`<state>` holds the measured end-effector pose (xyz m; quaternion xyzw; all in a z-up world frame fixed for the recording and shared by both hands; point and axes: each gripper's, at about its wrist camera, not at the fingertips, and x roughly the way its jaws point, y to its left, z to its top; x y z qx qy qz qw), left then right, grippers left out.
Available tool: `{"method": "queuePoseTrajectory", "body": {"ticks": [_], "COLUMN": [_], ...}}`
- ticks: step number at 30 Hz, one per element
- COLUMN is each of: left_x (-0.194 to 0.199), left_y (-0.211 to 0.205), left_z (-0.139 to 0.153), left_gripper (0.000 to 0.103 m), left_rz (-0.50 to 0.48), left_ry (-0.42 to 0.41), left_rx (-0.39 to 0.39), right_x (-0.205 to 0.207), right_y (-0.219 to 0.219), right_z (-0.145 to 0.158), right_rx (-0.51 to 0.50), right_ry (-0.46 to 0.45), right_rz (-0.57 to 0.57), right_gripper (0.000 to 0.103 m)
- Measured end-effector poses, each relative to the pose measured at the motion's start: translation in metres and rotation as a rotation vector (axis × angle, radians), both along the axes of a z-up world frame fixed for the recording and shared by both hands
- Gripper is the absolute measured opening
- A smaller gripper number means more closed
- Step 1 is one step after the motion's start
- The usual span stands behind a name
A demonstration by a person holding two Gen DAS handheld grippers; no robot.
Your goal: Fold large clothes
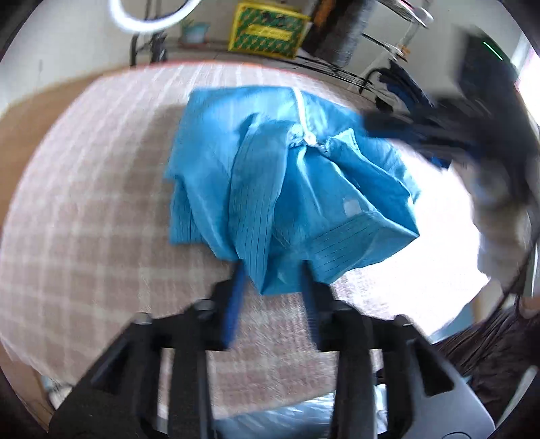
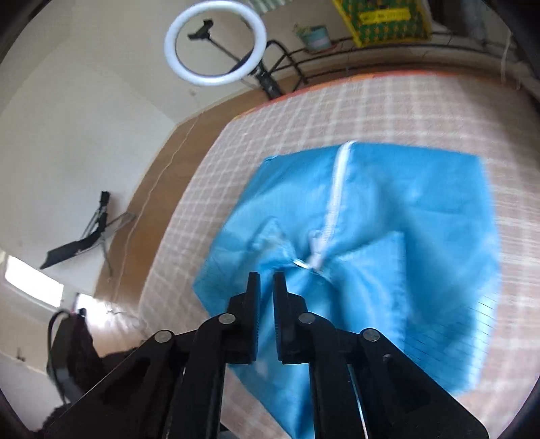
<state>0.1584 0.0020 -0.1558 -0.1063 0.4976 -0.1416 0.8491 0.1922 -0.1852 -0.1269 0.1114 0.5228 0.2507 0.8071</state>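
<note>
Blue garment lies bunched on the checked cloth; no containers hold anything

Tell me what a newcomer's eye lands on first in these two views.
A bright blue garment with a white zipper lies loosely folded in the middle of the checked pink bed cover. A glowing ring light stands beyond the bed's far edge, near a yellow-green box by the wall. The left tongs are open at the garment's near edge.
</note>
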Motion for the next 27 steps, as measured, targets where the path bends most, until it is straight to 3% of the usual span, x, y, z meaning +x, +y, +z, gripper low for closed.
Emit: {"method": "queuePoseTrajectory", "body": {"ticks": [3, 4, 10, 14, 16, 20, 21, 22, 23, 24, 26, 27], "left_x": [0.004, 0.007, 0.019, 0.018, 0.020, 0.026, 0.029, 0.032, 0.036, 0.037, 0.037, 0.035], "left_y": [0.004, 0.004, 0.005, 0.012, 0.015, 0.020, 0.020, 0.021, 0.022, 0.022, 0.027, 0.032], "left_z": [-0.010, -0.014, -0.034, -0.030, -0.028, -0.037, -0.041, -0.046, -0.049, -0.050, -0.042, -0.038], "left_gripper": [0.038, 0.038, 0.038, 0.038, 0.038, 0.038, 0.031, 0.011, 0.005, 0.004, 0.002, 0.001], "left_rz": [0.057, 0.071, 0.152, 0.185, 0.195, 0.208, 0.208, 0.211, 0.214, 0.219, 0.236, 0.246], "left_ry": [0.074, 0.097, 0.198, 0.201, 0.194, 0.218, 0.229, 0.245, 0.256, 0.255, 0.215, 0.199], "left_rx": [-0.036, -0.044, -0.100, -0.154, -0.164, -0.178, -0.183, -0.192, -0.196, -0.194, -0.180, -0.188], "right_x": [-0.024, -0.033, -0.048, -0.051, -0.045, -0.040, -0.037, -0.032, -0.029, -0.027, -0.027, -0.027], "right_y": [-0.033, -0.048, -0.074, -0.066, -0.057, -0.043, -0.040, -0.038, -0.036, -0.036, -0.036, -0.036], "right_z": [0.005, 0.001, -0.042, -0.033, -0.029, -0.032, -0.037, -0.042, -0.045, -0.051, -0.057, -0.059], "right_rx": [-0.096, -0.096, 0.061, 0.091, 0.113, 0.071, 0.048, 0.036, 0.033, 0.032, 0.046, 0.057], "right_ry": [0.002, 0.031, 0.265, 0.243, 0.240, 0.245, 0.256, 0.268, 0.280, 0.300, 0.314, 0.319], "right_rz": [-0.142, -0.194, -0.248, -0.206, -0.180, -0.179, -0.187, -0.190, -0.193, -0.196, -0.190, -0.176], "right_gripper": [0.038, 0.040, 0.040, 0.040, 0.045, 0.046, 0.046, 0.046, 0.046, 0.046, 0.032, 0.014]}}
